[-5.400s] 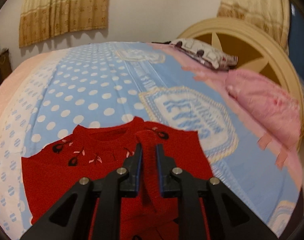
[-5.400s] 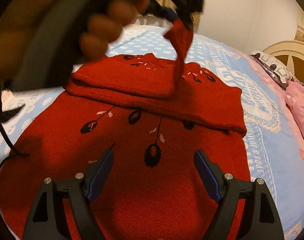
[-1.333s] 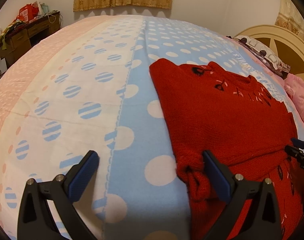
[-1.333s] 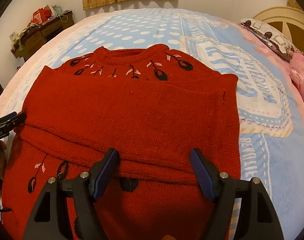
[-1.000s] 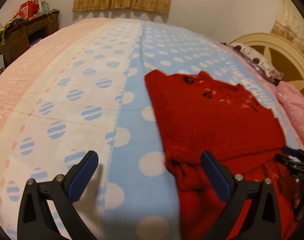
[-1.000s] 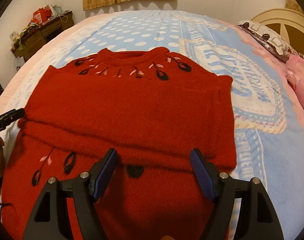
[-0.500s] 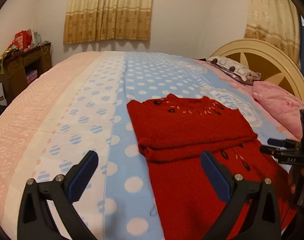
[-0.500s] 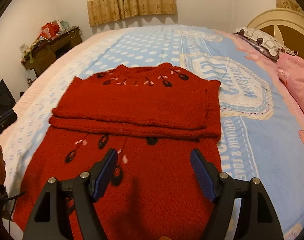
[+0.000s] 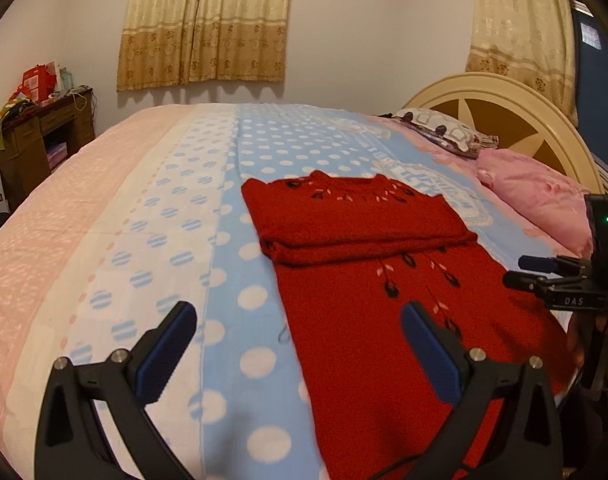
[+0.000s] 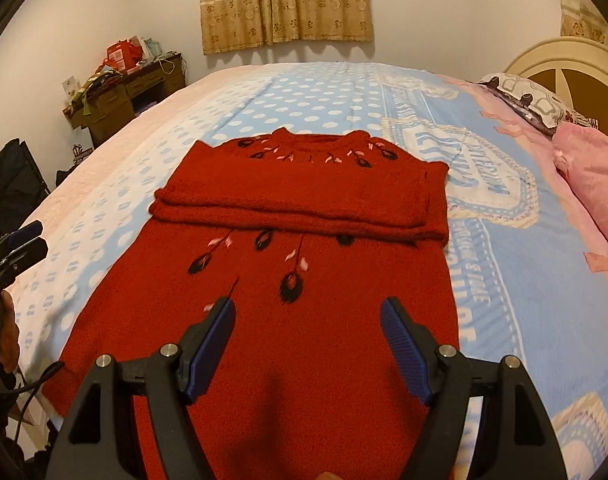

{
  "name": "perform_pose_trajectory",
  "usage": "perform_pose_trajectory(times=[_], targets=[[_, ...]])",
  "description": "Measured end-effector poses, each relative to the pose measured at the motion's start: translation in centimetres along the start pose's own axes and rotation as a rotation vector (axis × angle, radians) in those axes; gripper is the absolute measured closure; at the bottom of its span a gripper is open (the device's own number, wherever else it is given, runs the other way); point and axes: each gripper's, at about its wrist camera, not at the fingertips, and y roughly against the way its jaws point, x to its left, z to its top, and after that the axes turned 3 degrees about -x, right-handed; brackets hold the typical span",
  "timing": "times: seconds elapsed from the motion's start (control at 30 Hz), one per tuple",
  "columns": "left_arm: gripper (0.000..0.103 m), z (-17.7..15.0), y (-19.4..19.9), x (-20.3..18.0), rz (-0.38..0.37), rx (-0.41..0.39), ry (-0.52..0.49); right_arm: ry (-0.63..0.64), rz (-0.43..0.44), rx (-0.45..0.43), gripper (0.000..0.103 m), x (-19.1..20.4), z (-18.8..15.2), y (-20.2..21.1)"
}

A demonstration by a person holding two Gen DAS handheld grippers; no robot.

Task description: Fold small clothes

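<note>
A red sweater (image 10: 304,208) lies flat on the bed (image 10: 504,272), sleeves folded across its chest. Right tongs (image 10: 308,336) hover open above its lower half, seemingly clear; left tongs (image 9: 300,344) gape empty over its left edge.

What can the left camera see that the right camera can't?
Only the left wrist view shows a second curtain above the headboard, and the right tool from the side.

Only the right wrist view shows a black bag on the floor, and the left tool poking in at the edge.

Both show the red sweater lying on the dotted bed cover with its sleeves folded across, the pink pillow, and the cluttered desk. Both tools are open and hold nothing.
</note>
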Motion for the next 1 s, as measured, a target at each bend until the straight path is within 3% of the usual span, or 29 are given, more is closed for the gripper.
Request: perform_pose_trajectory(times=[0.5,0.8,1.0], targets=[[0.000,-3.6,3.8,0.1,0.011,0.014,-0.004,0.003,-0.005,0.000,0.027,0.8,-3.9,2.7],[0.000,-7.8,6.0,-1.2,-0.011,0.095,-0.104,0.017,-0.030,-0.007,0.027,0.7,-6.4,5.3],[0.000,-9.1,6.1,-2.4,-0.052,0.122,-0.096,0.025,-0.036,0.016,0.027,0.5,-8.2,6.0]])
